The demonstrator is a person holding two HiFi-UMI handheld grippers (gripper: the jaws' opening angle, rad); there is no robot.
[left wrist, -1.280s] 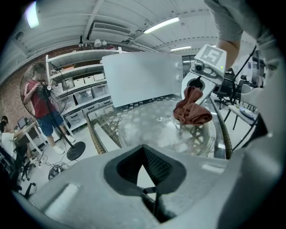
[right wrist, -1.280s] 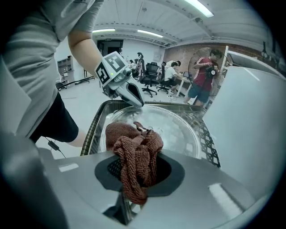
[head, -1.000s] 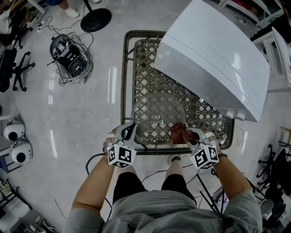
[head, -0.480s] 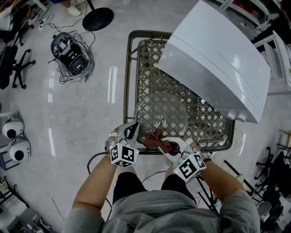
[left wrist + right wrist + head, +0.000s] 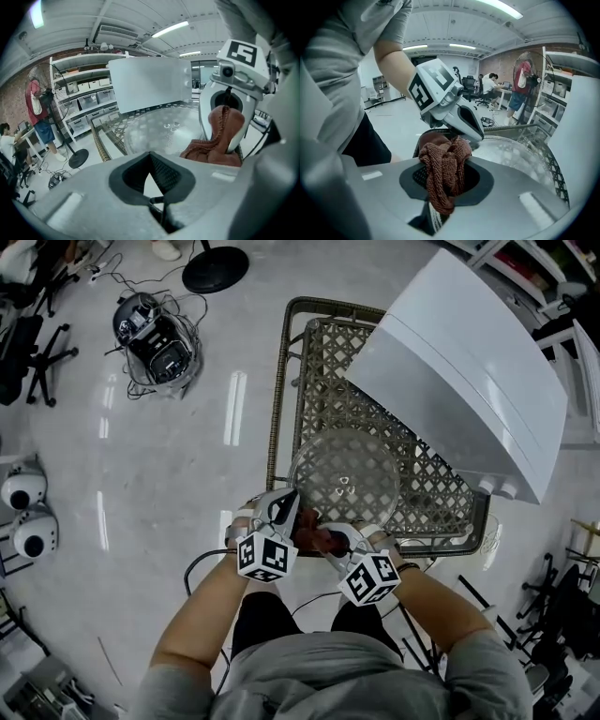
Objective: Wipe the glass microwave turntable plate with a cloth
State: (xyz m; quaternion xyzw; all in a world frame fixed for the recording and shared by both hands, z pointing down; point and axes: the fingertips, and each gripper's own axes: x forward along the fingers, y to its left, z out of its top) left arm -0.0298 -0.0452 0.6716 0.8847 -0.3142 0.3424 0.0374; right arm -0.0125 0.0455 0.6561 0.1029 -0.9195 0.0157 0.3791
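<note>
Left gripper (image 5: 284,509): your jaws pinch the near rim of the plate (image 5: 347,474).
Right gripper (image 5: 440,187): your jaws clamp the cloth (image 5: 443,173), just beside the left gripper.
Plate: on the table (image 5: 319,371), near the microwave (image 5: 459,371).
Cloth: bunched at the plate's near edge.

The woven lattice table (image 5: 278,381) stands on the shiny grey floor (image 5: 141,484). A white microwave (image 5: 459,362) takes up its far right part and overhangs the right edge. A glass plate (image 5: 345,476) lies flat on the lattice by the near edge. On the floor off the table's left side sit a cable tangle (image 5: 155,334) and a round black base (image 5: 214,268).
</note>
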